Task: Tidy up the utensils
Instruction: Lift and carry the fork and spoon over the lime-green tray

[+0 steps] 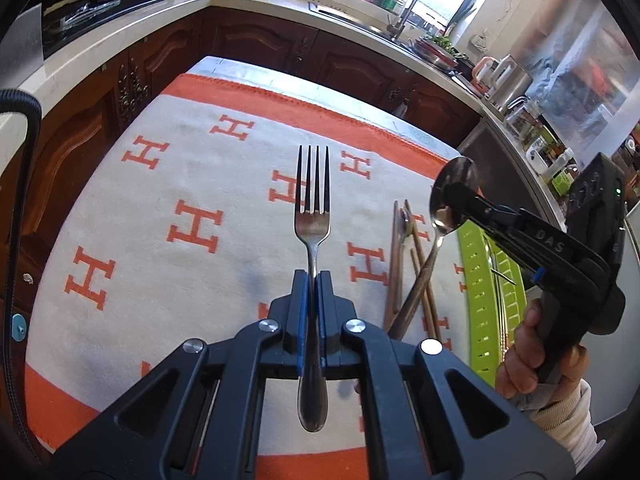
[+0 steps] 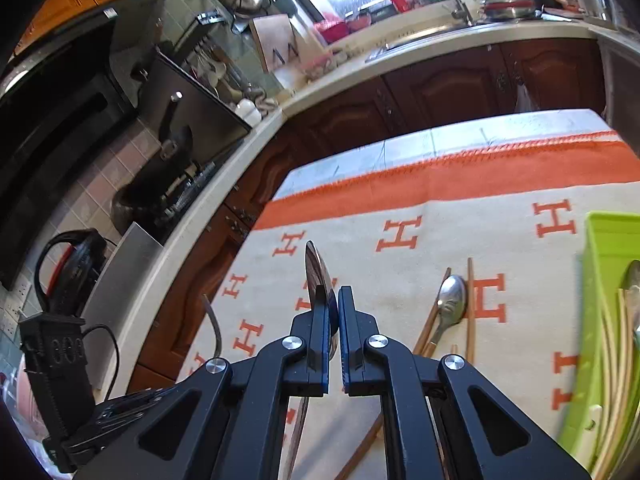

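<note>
- On my far left I see the dark wooden kitchen cabinets (image 1: 100,120) under a pale stone counter (image 1: 120,28), running round behind the table.
- The cream blanket with an orange border and orange H letters (image 1: 160,184) covers the table, and everything I am sorting sits on it or above it.
- My left gripper (image 1: 312,280) is clenched on the stainless steel fork (image 1: 312,216), pinching its handle between the blue pads; the tines point straight away from me and the fork is lifted clear of the blanket (its handle end hangs free below the jaws).
- Just right of the fork, brown wooden chopsticks (image 1: 394,264) lie loose on the blanket, with a second steel spoon (image 2: 450,304) lying among them, bowl up.
- My right gripper (image 1: 454,198) is closed on the bowl of a shiny steel spoon (image 1: 448,208), whose long handle slants down over the chopsticks; from the right wrist view the bowl (image 2: 318,276) stands edge-on between the jaws.
- A hand (image 1: 532,356) in a pale sleeve holds that gripper's black grip.
- Furthest right is the lime green slotted plastic tray (image 1: 480,280), at the blanket's edge, with pale chopsticks (image 2: 612,360) and another spoon already in it.
</note>
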`<control>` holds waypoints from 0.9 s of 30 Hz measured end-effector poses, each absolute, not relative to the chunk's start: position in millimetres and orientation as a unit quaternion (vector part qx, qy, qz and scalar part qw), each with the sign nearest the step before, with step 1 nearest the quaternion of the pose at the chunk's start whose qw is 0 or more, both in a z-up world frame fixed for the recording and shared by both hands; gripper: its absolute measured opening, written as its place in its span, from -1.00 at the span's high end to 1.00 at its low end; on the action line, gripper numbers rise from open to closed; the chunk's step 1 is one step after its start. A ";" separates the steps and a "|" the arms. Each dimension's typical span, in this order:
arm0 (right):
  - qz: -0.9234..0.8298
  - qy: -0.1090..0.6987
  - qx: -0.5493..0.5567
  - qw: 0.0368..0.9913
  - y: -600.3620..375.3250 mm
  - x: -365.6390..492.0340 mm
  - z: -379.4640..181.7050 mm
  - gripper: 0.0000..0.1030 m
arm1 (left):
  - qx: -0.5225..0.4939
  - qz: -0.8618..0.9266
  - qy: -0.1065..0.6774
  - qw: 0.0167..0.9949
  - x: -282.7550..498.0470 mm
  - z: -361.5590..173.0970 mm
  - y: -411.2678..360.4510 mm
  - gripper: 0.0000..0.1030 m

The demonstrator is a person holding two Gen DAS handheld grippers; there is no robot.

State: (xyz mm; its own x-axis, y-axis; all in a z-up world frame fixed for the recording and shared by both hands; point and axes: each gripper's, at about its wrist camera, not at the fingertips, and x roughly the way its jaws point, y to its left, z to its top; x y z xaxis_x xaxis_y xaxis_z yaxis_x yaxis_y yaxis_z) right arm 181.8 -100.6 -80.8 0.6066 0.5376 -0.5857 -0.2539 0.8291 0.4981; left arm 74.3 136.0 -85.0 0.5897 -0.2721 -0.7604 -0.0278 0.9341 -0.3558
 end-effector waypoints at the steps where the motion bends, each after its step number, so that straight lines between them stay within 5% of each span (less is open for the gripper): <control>1: 0.225 0.374 0.189 0.879 -106.8 174.4 -73.9 0.92 | -0.165 -0.071 0.446 0.877 72.1 -81.6 132.4 0.96; 16: 0.176 0.293 0.195 0.919 -227.7 43.9 26.2 0.92 | -0.122 -0.147 0.435 0.880 49.7 -32.1 39.5 0.96; 27: 0.075 0.302 0.182 0.933 -344.7 -14.6 32.6 0.92 | -0.094 -0.229 0.466 0.850 72.3 -29.8 -79.9 0.96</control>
